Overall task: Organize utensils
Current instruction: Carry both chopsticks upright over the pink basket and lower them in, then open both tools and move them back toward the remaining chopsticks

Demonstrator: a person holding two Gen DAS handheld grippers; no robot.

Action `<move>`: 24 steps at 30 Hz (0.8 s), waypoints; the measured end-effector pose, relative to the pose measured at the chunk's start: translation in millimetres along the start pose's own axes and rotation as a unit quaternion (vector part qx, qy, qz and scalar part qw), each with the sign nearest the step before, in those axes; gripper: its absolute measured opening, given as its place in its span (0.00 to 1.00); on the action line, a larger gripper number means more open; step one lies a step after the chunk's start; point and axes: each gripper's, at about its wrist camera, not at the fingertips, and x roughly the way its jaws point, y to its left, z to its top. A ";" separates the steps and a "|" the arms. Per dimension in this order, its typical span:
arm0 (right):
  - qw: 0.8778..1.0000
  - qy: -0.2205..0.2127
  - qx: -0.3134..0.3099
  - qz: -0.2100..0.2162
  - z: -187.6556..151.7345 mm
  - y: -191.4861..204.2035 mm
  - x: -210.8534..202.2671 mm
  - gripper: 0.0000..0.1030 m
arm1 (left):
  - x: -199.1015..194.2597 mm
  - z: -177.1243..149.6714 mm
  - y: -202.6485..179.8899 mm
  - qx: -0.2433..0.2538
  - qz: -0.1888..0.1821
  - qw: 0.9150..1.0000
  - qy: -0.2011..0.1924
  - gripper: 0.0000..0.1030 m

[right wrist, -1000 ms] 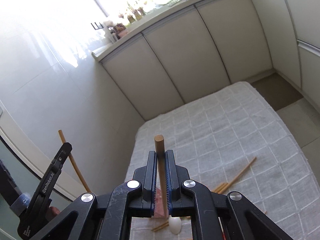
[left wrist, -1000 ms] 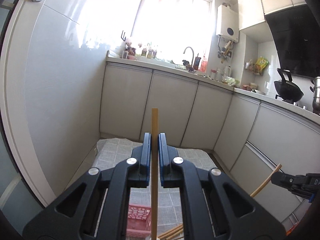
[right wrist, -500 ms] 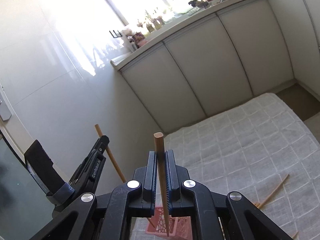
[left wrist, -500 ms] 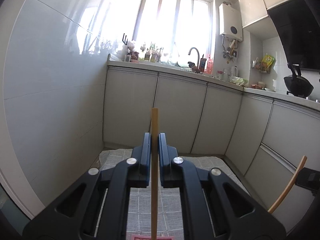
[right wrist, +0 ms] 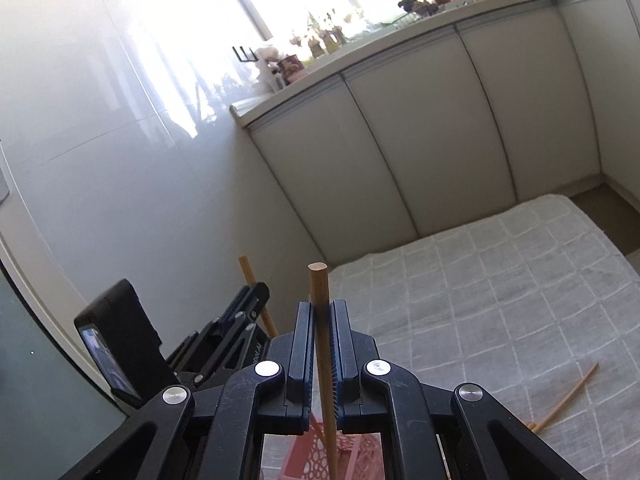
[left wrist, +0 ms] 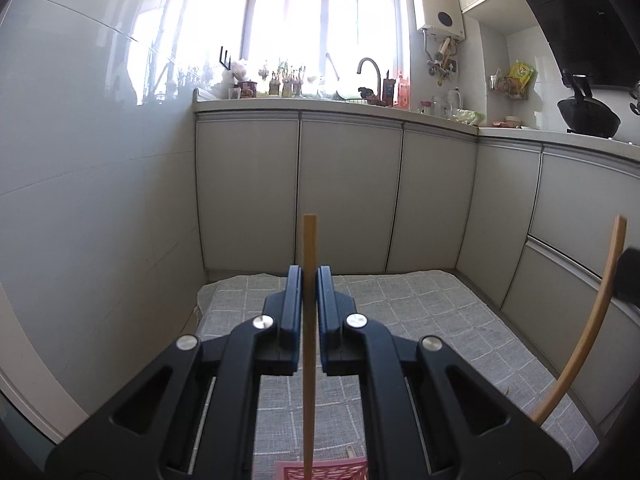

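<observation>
Chopstick [left wrist: 309, 320] upright between left fingers [left wrist: 291, 300] — clamped, pink basket [left wrist: 324, 470] below

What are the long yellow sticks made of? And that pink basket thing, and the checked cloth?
The stick in the left hand-held gripper and the stick in the right hand-held gripper look like bamboo or wood: tan, matte, cut flat at the end. The pink basket looks like moulded plastic, with lacy holes. The checked cloth looks like woven fabric, soft and slightly wrinkled.
</observation>
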 end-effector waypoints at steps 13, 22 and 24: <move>0.999 -0.052 0.007 -0.011 -5.9 0.3 9.8 0.06 | 10.9 -8.3 -1.2 0.020 -0.018 0.997 0.069 0.08; 0.999 0.023 0.013 -0.021 -24.6 -13.7 39.0 0.18 | 0.9 -8.5 0.3 0.017 -0.011 0.995 0.101 0.42; 0.999 0.028 0.024 -0.017 -21.8 -18.8 32.8 0.38 | -4.7 -5.5 -2.0 0.020 -0.010 0.993 0.115 0.53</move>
